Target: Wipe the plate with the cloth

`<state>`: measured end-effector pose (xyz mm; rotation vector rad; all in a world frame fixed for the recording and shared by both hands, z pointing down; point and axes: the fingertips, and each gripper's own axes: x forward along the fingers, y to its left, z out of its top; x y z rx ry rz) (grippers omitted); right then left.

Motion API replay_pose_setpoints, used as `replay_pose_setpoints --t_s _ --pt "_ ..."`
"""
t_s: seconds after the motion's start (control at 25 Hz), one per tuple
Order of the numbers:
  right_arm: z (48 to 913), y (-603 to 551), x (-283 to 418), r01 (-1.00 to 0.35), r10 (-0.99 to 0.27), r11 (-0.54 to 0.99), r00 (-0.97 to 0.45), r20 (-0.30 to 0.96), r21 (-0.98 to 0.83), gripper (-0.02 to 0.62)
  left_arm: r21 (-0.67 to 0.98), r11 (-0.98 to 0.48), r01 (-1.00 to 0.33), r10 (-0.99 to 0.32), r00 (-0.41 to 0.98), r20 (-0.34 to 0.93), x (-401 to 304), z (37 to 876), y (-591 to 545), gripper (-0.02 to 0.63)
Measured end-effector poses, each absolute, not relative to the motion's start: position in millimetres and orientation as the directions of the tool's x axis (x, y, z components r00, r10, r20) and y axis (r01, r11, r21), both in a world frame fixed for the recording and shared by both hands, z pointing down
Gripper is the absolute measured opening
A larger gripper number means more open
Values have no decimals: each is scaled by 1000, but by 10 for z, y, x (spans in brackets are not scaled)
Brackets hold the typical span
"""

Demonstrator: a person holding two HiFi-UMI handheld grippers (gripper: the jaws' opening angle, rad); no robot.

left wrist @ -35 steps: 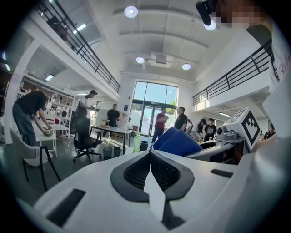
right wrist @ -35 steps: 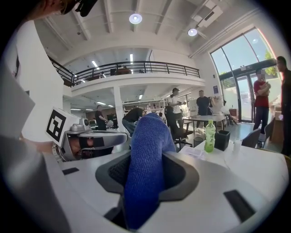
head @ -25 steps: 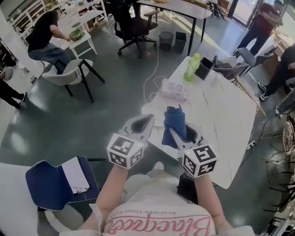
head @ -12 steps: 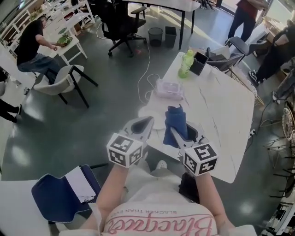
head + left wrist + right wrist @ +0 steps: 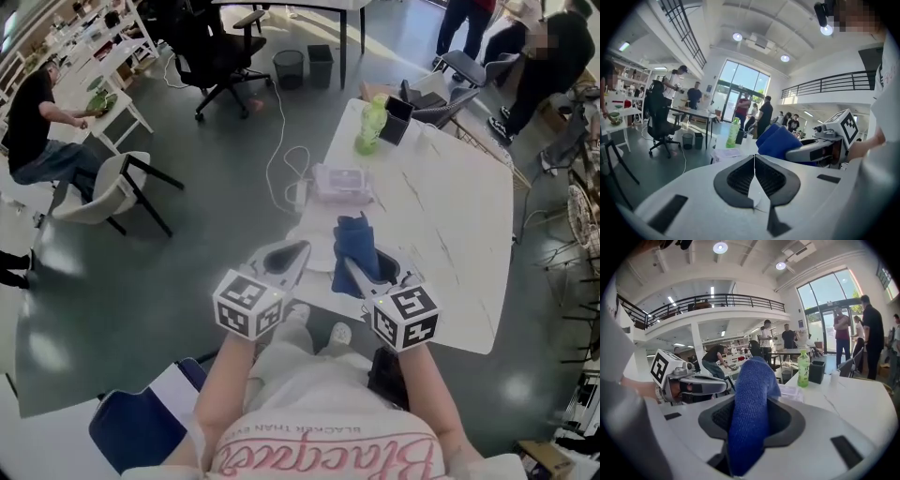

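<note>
A white plate (image 5: pixel 316 247) lies at the near left corner of the white table (image 5: pixel 450 234), partly hidden behind my grippers. My right gripper (image 5: pixel 367 265) is shut on a blue cloth (image 5: pixel 354 246) that stands up out of its jaws and hangs over the table's near edge. The cloth (image 5: pixel 751 385) fills the jaws of the right gripper (image 5: pixel 754 405) in the right gripper view. My left gripper (image 5: pixel 301 247) hovers just left of the cloth, at the plate's near side, shut with nothing held. Its jaws (image 5: pixel 754 158) meet tip to tip.
On the table stand a green bottle (image 5: pixel 368 126), a black box (image 5: pixel 397 120) and a clear plastic packet (image 5: pixel 339 180). A cable (image 5: pixel 281 159) runs over the floor on the left. Chairs, other tables and several people stand around. A dark blue seat (image 5: pixel 141 427) is at the lower left.
Both grippers have sunk a little and come closer to the table. The cloth stays in the right gripper, and the left stays shut.
</note>
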<state>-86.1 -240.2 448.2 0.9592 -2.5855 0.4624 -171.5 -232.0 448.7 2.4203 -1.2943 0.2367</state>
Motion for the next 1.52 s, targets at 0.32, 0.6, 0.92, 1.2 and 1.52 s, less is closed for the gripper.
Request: replay_pose_setpoints --t_s 0.32,0.6,0.92,1.2,1.52 --pt "4591 -2490 -919 -751 -623 634 -636 455 -182 144 273 -508 -817 -741 576 346 -2090 4678 -2492 3" --pt "4715 -2576 -904 -802 -669 573 -577 468 -169 144 333 -511 -793 -682 609 405 -2308 5064 -2596 37" --pt "4872 -2531 -976 -796 -634 583 -571 521 -164 144 404 -499 -767 -579 641 504 -2378 5566 -2661 153" --pt "4975 -2533 -990 -795 -607 585 -560 564 -159 144 460 -470 -753 -510 658 555 -2395 5970 -2740 152" --pt "5087 -2591 -1113 -791 -599 594 -557 576 -147 144 647 -327 -689 -432 718 546 -2369 6395 -2822 152"
